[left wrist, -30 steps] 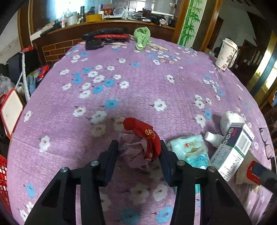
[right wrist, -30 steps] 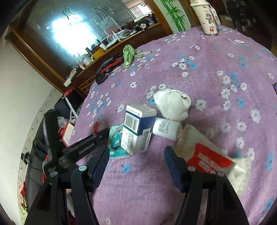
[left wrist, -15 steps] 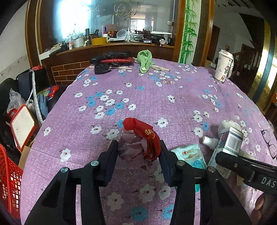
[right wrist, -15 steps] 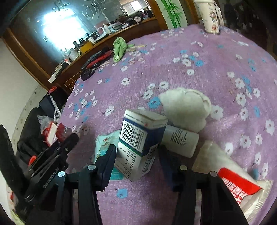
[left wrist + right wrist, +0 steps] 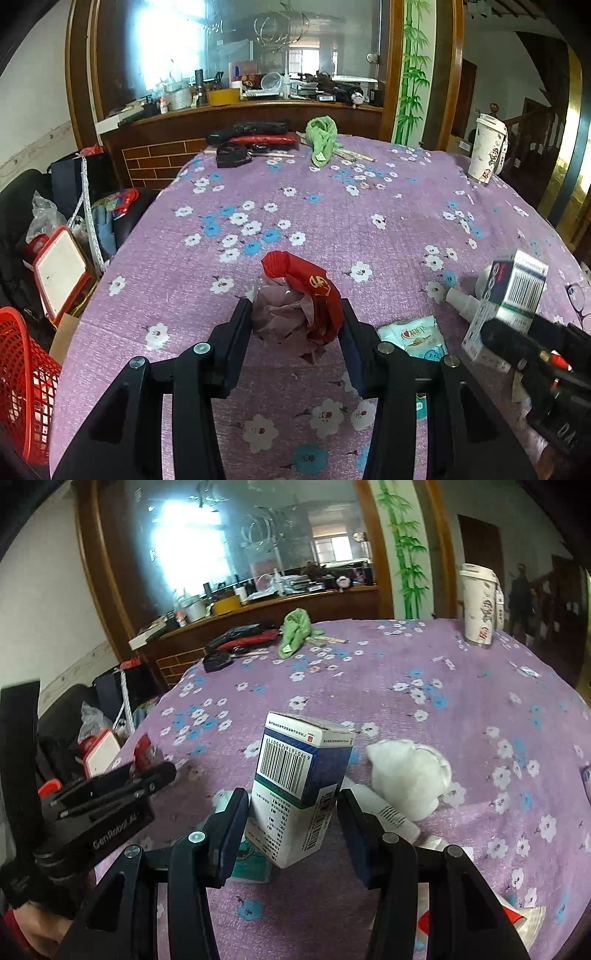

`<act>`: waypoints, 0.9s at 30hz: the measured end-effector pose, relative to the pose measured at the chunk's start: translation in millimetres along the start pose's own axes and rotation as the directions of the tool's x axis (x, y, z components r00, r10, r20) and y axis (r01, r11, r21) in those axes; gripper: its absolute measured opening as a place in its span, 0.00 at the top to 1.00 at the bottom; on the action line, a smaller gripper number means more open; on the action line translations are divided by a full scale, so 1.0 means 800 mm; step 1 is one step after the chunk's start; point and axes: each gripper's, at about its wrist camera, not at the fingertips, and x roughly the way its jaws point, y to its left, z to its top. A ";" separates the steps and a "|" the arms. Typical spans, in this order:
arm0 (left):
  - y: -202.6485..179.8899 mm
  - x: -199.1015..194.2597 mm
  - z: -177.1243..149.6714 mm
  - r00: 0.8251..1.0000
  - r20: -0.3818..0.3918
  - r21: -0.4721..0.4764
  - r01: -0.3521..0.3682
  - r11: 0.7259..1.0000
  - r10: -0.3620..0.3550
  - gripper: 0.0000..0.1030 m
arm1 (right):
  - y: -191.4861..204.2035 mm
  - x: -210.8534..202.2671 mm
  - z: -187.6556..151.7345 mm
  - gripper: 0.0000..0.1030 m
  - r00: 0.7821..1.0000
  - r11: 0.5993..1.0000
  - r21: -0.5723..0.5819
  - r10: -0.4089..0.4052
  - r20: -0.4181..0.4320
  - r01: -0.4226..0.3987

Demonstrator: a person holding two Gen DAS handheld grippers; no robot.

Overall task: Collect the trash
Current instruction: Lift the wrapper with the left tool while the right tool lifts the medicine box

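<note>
My left gripper [image 5: 295, 328] is shut on a crumpled red and pink wrapper [image 5: 299, 299] and holds it above the purple flowered tablecloth [image 5: 332, 206]. My right gripper [image 5: 291, 812] is shut on a white and blue carton with a barcode [image 5: 299, 786], lifted off the table; the carton also shows in the left wrist view [image 5: 509, 295]. On the table lie a white tissue wad [image 5: 410, 775], a small white bottle [image 5: 384, 812], a teal wet-wipe pack [image 5: 417, 336] and a red and white wrapper [image 5: 517, 919].
A red mesh basket [image 5: 18, 384] stands off the table's left edge. A paper cup [image 5: 487, 151] stands far right. A green cloth [image 5: 321, 140], black and red items [image 5: 255, 136] and chopsticks lie at the far edge. Bags and a red-framed board [image 5: 59, 273] sit on the left.
Both grippers have risen. The right gripper closed on the carton and lifted it off the table. The left gripper keeps hold of the wrapper, now higher.
</note>
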 end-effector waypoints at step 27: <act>-0.001 0.003 0.000 0.999 0.004 0.017 -0.036 0.999 0.036 0.57 | 0.004 0.003 -0.003 0.48 0.996 0.995 -0.037 -0.089 -0.006 0.088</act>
